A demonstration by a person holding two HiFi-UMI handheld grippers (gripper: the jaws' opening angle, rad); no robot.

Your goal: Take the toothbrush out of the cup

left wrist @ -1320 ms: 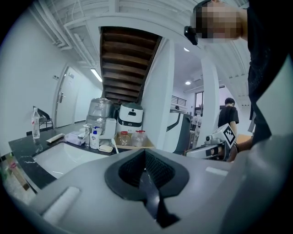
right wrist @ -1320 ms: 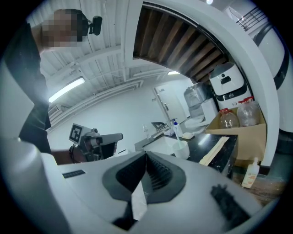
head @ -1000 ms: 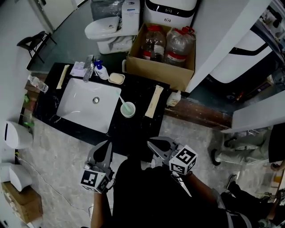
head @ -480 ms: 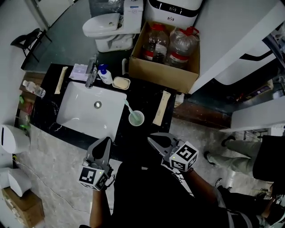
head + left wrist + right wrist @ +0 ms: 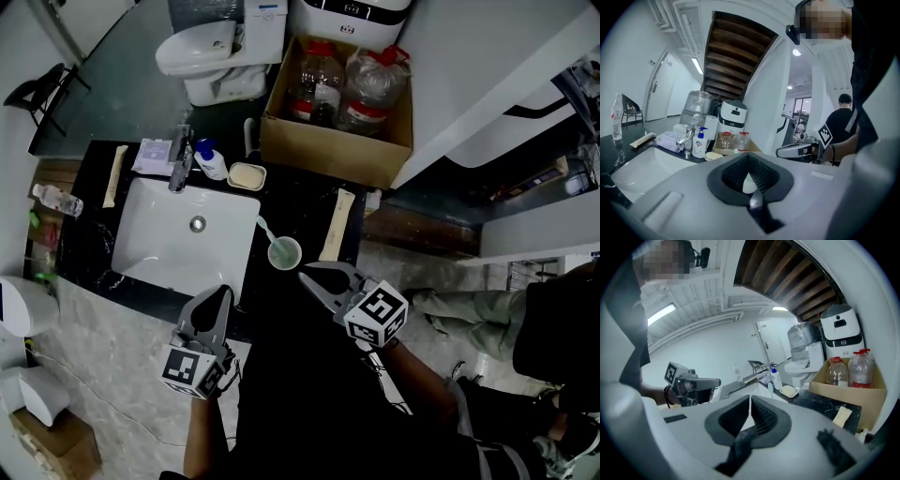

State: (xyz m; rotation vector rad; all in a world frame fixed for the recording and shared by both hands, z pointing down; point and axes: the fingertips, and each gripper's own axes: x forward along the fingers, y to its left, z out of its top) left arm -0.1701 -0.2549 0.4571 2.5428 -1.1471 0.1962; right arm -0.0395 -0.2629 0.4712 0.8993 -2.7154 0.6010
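Both tools hung low at the front edge of the black countertop (image 5: 305, 202), and neither had anything in it. The left gripper (image 5: 223, 292) had its jaws pressed together, tips meeting, nothing pinched between the pads. It pointed toward the front right corner of the white sink (image 5: 159, 248). The right gripper (image 5: 306, 277) was closed up too, only a hairline slit between its ribbed pads. It sat just short of the cup (image 5: 284, 251), tips near the rim but apart from it. The pale green cup stood upright on the countertop just right of the sink, and the toothbrush (image 5: 265, 231) was in it, its free end leaning out toward the basin's corner. Right of the cup lay a long pale packet (image 5: 337, 223). Behind the sink, in a row, were a faucet (image 5: 178, 150), a pump bottle (image 5: 210, 159) and a soap dish (image 5: 247, 175). Past the counter sat a cardboard box (image 5: 323, 141) holding two big water jugs (image 5: 315, 84), with a toilet (image 5: 202, 56) off to its left.
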